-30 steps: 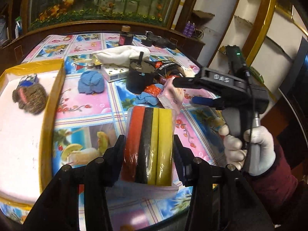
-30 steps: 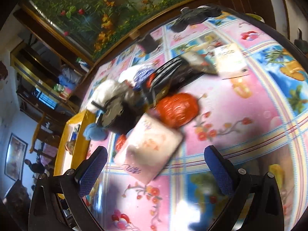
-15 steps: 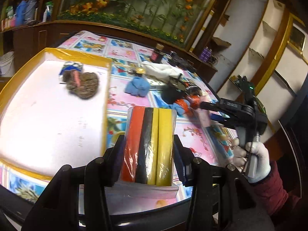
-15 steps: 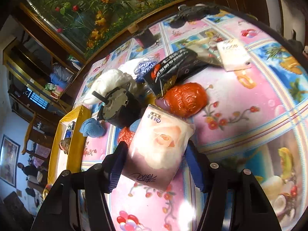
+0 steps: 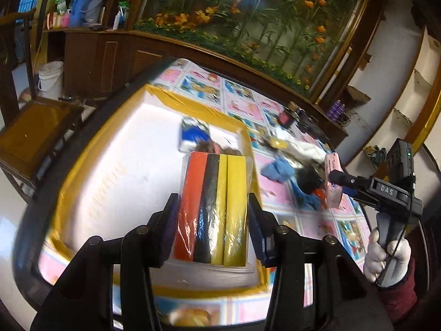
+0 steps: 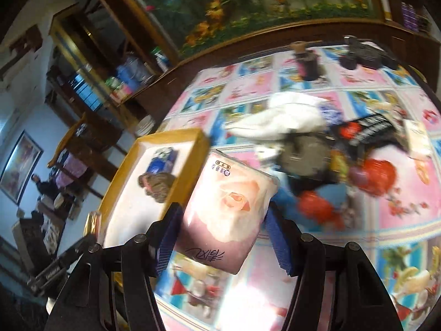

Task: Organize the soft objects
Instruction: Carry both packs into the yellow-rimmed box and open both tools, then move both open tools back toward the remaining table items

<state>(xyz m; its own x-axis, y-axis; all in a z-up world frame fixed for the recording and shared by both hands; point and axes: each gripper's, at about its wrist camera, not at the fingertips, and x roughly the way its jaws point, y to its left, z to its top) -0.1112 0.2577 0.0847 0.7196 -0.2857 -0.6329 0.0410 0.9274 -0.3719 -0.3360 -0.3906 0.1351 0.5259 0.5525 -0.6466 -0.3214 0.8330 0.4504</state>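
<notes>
- The left hand-held gripper point(image 5: 212, 222) is pinching a plastic-wrapped pack of sponges point(image 5: 213, 209), red, black and yellow, which stands upright between its two pads.
- That pack hangs above the white floor of a yellow-rimmed tray point(image 5: 66, 184) that sits on the worktop point(image 5: 328, 220).
- Inside the tray, near its far corner, lie a brown fuzzy toy point(image 6: 158, 184) and a blue-and-white packet point(image 6: 162, 162), both blurred.
- The right hand-held gripper point(image 6: 223, 233) is pinching a pink tissue pack point(image 6: 227, 215) printed with a rose; the pack is tilted and held clear of the worktop, just beside the tray's near rim.
- In the left wrist view the same tissue pack point(image 5: 334, 183) shows edge-on at the tip of the right tool, whose handle is gripped by a white-gloved hand point(image 5: 387, 256).
- Further along the flower-patterned cloth is a heap of things: a white cloth point(image 6: 284, 122), a blue cloth point(image 5: 277, 169), a dark round item point(image 6: 303, 160), a black packet point(image 6: 366, 131) and two orange-red bundles point(image 6: 377, 175).
- A dark bottle point(image 6: 307, 62) stands near the far edge of the worktop.
</notes>
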